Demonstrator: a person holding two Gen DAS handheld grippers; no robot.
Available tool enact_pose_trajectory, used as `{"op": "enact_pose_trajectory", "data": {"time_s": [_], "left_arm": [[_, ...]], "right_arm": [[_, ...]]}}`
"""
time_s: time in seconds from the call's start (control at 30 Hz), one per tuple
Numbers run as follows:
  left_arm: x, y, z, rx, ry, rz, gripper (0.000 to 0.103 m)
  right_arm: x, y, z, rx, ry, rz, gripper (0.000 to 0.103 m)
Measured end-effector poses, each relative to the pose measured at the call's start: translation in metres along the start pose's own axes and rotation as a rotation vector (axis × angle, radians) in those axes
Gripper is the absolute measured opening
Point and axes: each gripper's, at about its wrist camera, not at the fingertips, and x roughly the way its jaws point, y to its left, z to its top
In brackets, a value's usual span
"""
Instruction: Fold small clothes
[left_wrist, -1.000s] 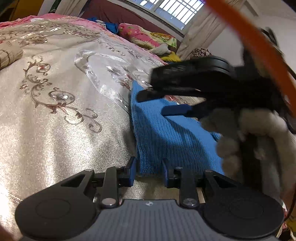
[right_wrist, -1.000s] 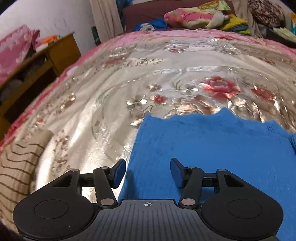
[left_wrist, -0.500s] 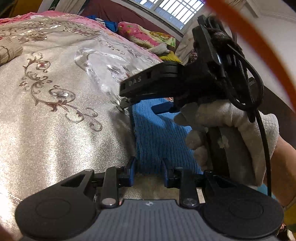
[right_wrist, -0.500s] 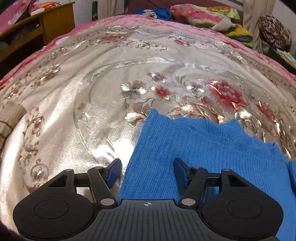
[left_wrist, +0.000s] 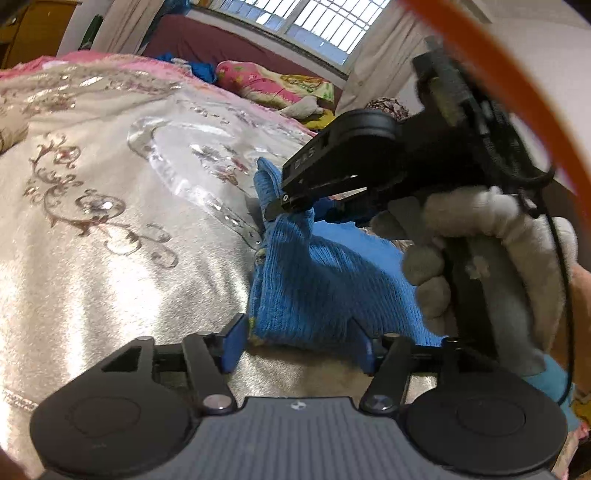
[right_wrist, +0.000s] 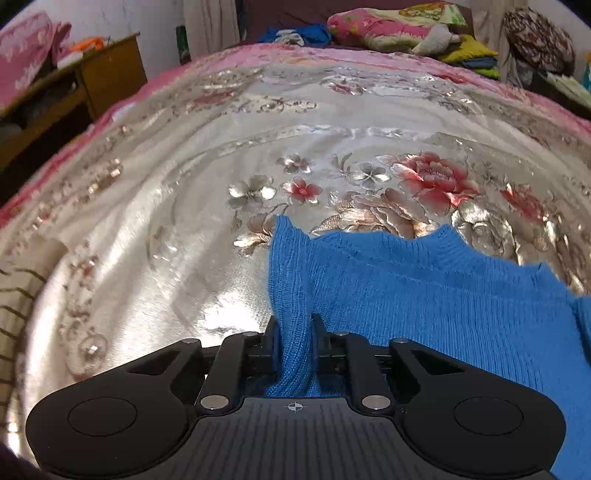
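Observation:
A blue knit sweater lies on the shiny floral bedspread. My left gripper sits low at the sweater's near edge. Its jaws are opening, and the hem lies loose between the wide-apart blue pads. My right gripper is closing, its pads pinching a raised fold at the sweater's left edge. In the left wrist view, the right gripper is held by a white-gloved hand and pulls the fold up into a peak.
A striped beige cloth lies at the bed's left edge. A wooden cabinet stands beyond the bed on the left. Pillows and piled clothes lie at the far end. An orange cable arcs across the upper right.
My left jaws have spread apart and let go of the sweater's hem. My right jaws have shut on a fold at the sweater's left edge, which now stands up.

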Motion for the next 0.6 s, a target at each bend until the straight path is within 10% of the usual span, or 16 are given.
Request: {"op": "enact_pose_trajectory", "data": {"time_s": [0.43, 0.6], "left_arm": [[0.011, -0.019, -0.002, 0.031, -0.028, 0.057, 0.07], [0.013, -0.021, 0.001, 0.033, -0.022, 0.048, 0.07]], "right_arm": [[-0.044, -0.076, -0.024, 0.252, -0.119, 0.232, 0.022], [-0.074, -0.16, -0.069, 0.419, -0.173, 0.141, 0.024]]}}
